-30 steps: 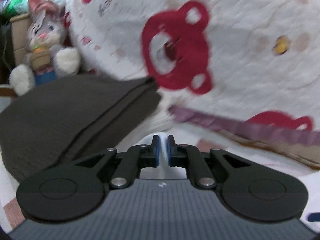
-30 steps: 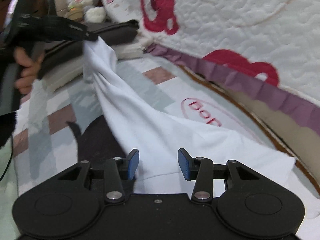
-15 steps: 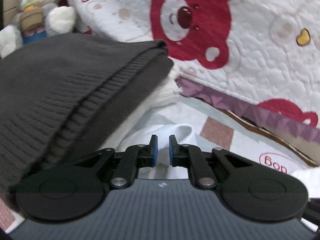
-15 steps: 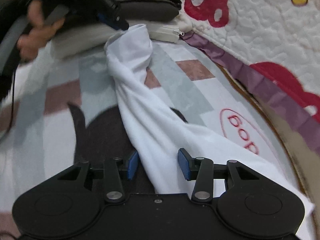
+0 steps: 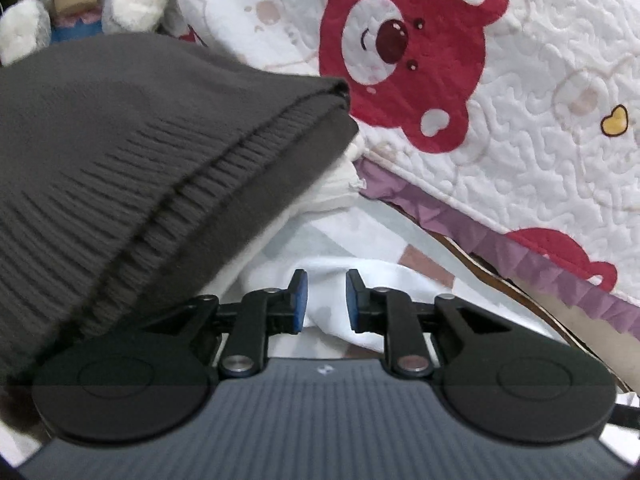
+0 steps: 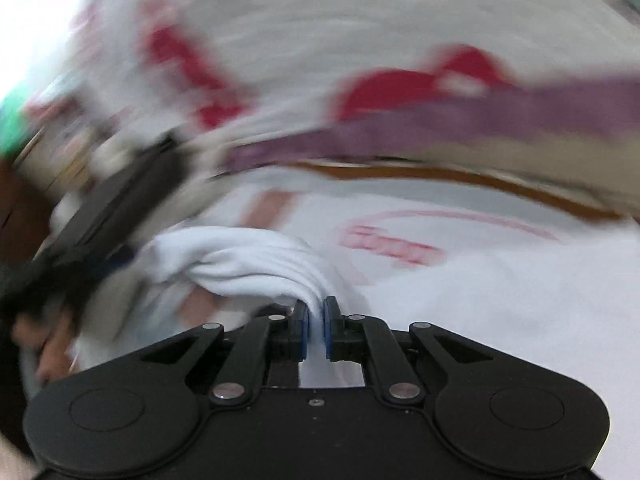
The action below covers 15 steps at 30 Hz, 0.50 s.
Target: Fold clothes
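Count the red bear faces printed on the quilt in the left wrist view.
2. A full red bear face sits at upper centre above the dark knit sweater; a partial one peeks above the purple trim at right. More may lie outside the frame.

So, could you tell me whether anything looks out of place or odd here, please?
Only the white garment: it is bunched into a twisted rope rather than lying flat, pinched in the right gripper, while the left gripper is open around its other end. The folded dark sweater looks tidy.
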Each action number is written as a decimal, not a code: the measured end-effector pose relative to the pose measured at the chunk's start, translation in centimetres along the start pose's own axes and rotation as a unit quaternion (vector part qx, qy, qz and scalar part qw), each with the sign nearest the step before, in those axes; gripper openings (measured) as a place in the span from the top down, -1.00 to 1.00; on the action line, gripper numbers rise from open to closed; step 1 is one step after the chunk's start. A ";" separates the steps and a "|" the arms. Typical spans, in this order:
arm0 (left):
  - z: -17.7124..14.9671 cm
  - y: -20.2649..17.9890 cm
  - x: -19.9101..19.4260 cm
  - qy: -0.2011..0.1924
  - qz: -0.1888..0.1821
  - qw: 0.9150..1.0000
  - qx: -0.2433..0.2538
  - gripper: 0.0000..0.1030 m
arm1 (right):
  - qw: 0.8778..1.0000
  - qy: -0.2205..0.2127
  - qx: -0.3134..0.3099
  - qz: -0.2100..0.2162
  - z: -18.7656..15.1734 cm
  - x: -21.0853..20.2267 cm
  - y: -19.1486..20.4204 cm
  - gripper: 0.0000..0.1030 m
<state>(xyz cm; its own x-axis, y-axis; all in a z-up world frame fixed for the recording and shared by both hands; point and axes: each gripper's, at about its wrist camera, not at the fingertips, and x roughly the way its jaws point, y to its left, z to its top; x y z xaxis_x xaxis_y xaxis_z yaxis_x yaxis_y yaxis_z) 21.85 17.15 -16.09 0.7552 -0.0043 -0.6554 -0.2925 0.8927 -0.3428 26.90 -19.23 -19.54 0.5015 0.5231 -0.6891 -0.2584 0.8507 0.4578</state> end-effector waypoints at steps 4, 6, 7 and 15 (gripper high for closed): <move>-0.8 -1.2 0.9 0.022 -0.007 0.999 0.041 0.35 | 0.996 0.007 0.066 -0.054 -0.7 -0.1 -4.4 0.84; -1.2 -1.9 1.3 0.028 -0.007 0.998 0.059 0.31 | 0.997 0.002 0.041 -0.064 -1.2 -0.3 -3.9 0.83; -1.4 -2.2 1.5 0.031 -0.007 0.997 0.068 0.30 | 0.997 0.000 0.029 -0.069 -1.4 -0.4 -3.6 0.82; -2.3 -3.6 4.6 0.018 0.015 0.994 0.108 0.19 | 0.987 -0.012 -0.095 -0.126 -2.0 -1.0 -0.9 0.43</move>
<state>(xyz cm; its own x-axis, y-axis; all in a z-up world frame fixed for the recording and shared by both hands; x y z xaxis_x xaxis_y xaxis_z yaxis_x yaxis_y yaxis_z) 25.04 12.90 -19.37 0.7251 0.0100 -0.6886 -0.1787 0.9684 -0.1740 24.95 -20.43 -20.42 0.5883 0.2942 -0.7533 -0.2714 0.9493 0.1587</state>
